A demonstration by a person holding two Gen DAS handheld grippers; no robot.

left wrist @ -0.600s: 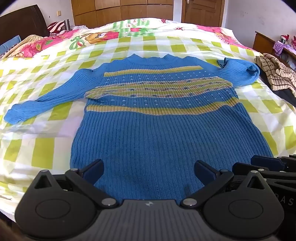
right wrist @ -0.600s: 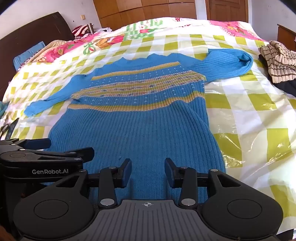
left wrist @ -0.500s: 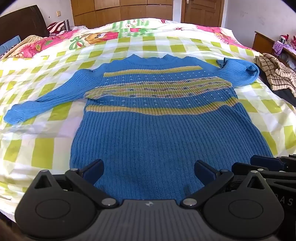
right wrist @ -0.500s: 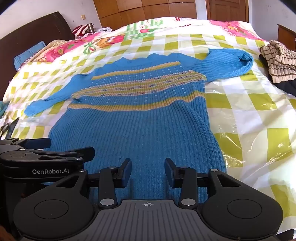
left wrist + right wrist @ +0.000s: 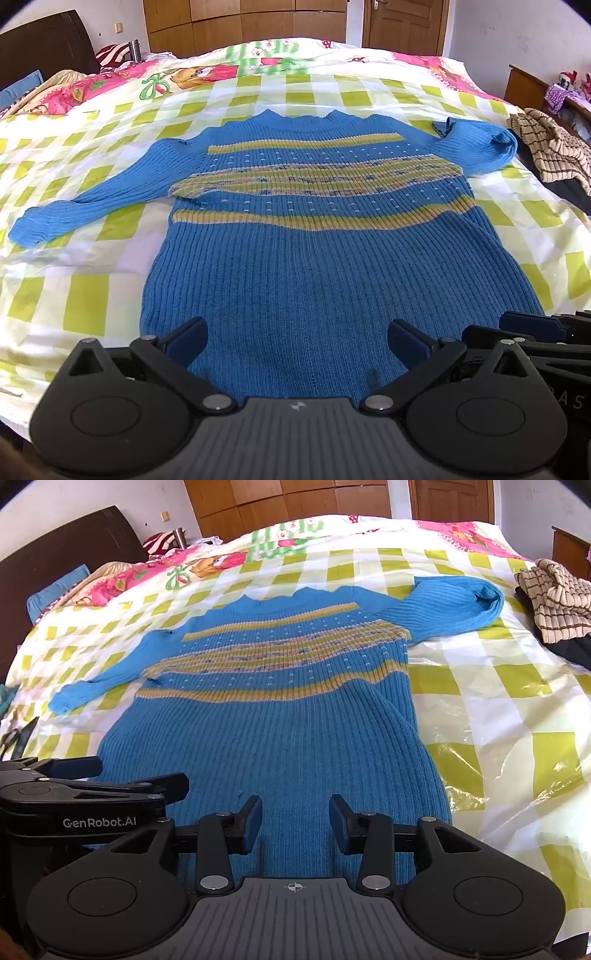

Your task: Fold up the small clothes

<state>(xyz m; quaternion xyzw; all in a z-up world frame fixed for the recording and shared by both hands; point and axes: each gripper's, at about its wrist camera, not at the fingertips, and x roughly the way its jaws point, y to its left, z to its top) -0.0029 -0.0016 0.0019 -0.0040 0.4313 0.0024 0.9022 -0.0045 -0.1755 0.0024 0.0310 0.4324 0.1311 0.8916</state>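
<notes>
A blue ribbed sweater [image 5: 325, 266] with yellow stripes lies flat on the bed, hem nearest me. It also shows in the right wrist view [image 5: 280, 731]. Its left sleeve [image 5: 85, 206] stretches out; its right sleeve [image 5: 476, 147] is folded back on itself. My left gripper [image 5: 297, 341] is open wide and empty over the hem. My right gripper [image 5: 295, 821] is open and empty over the hem's right part. Each gripper shows at the edge of the other's view, the right one [image 5: 532, 328] and the left one [image 5: 92, 775].
The bed has a green and white checked cover [image 5: 85, 295] under clear plastic [image 5: 517, 746]. A striped beige garment [image 5: 550, 155] lies on dark cloth at the right edge. Pink patterned bedding [image 5: 110, 88] and a dark headboard [image 5: 66, 550] are at the far left.
</notes>
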